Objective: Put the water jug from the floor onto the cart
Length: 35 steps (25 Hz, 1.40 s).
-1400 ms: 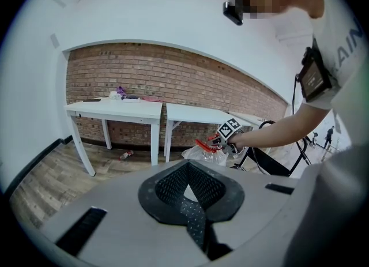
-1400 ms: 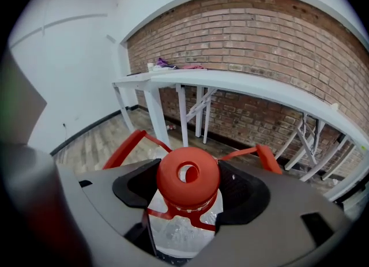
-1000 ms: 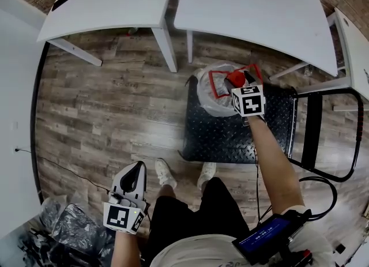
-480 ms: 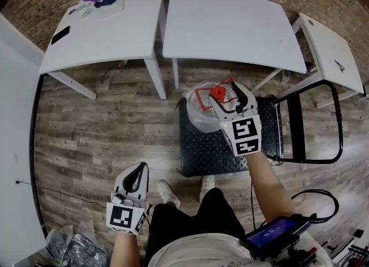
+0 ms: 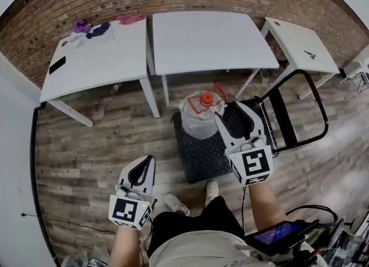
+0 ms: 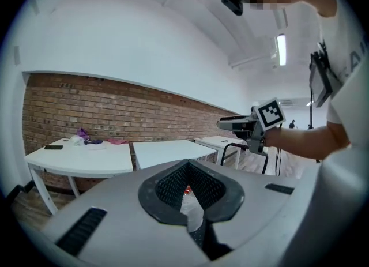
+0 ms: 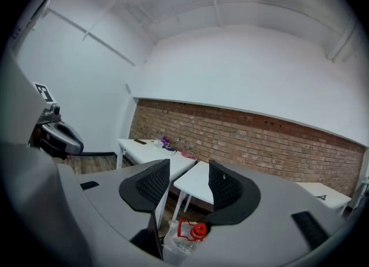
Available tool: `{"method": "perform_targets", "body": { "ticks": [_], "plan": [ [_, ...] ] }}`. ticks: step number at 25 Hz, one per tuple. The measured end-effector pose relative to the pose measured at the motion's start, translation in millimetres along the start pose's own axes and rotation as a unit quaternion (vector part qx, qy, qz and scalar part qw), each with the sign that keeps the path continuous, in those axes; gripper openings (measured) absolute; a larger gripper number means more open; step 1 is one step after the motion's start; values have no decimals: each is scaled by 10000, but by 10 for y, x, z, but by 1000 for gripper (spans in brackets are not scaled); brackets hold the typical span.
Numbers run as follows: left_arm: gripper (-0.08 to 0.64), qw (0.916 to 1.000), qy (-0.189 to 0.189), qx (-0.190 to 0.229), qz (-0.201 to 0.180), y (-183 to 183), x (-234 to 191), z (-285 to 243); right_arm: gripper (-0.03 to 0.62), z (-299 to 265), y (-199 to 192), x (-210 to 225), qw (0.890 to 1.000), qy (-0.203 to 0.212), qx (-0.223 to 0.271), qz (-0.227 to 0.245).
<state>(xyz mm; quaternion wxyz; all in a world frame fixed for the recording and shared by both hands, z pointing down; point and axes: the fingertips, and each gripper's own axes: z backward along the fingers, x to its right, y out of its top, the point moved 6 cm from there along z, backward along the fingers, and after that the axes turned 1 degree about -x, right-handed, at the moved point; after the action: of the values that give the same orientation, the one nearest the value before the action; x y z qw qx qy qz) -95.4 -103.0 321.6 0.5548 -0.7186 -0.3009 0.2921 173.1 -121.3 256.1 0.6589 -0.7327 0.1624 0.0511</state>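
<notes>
Up and away from a second ago, the right gripper (image 5: 229, 115) has left the clear plastic water jug with red cap and handle (image 5: 199, 116) upright on the black steel platform cart (image 5: 202, 157). If filled, the jug is probably heavy, with slick, yielding walls, so the handle looks the surest hold. The right gripper's jaws have just been narrowing but are apart and empty. The left gripper (image 5: 149, 162) is clenched on nothing.

Bright, even indoor light; ceiling strip light (image 6: 281, 49) glares; strong fisheye bending, dark vignetted corners.
</notes>
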Motion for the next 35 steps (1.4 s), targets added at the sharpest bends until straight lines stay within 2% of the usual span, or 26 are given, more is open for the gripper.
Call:
{"method": "perform_targets", "body": {
  "ticks": [3,5,6,16,22,26,35],
  "plan": [
    [2,9996,-156,129,-198,160,66,102,124,370,92,-67,9991,-355,234,-3],
    [1,9994,-198,219,-155,194,120,204,29,608,100,-156,9978,-526,399,94],
    [2,9994,-208,252,-124,204,157,245,11,708,103,-197,9974,-544,462,115],
    [2,9982,-222,501,-248,354,911,601,6,1767,221,-179,9955,-578,747,72],
    [0,9956,-357,724,-482,428,1614,897,6,2554,216,-140,9949,-629,789,74],
    [2,9929,-519,841,-668,491,1973,1054,5,2889,201,-152,9954,-662,694,46],
    [0,9911,-720,934,-616,549,2167,1118,5,3227,153,-193,9960,-816,363,-37]
  ]
}}
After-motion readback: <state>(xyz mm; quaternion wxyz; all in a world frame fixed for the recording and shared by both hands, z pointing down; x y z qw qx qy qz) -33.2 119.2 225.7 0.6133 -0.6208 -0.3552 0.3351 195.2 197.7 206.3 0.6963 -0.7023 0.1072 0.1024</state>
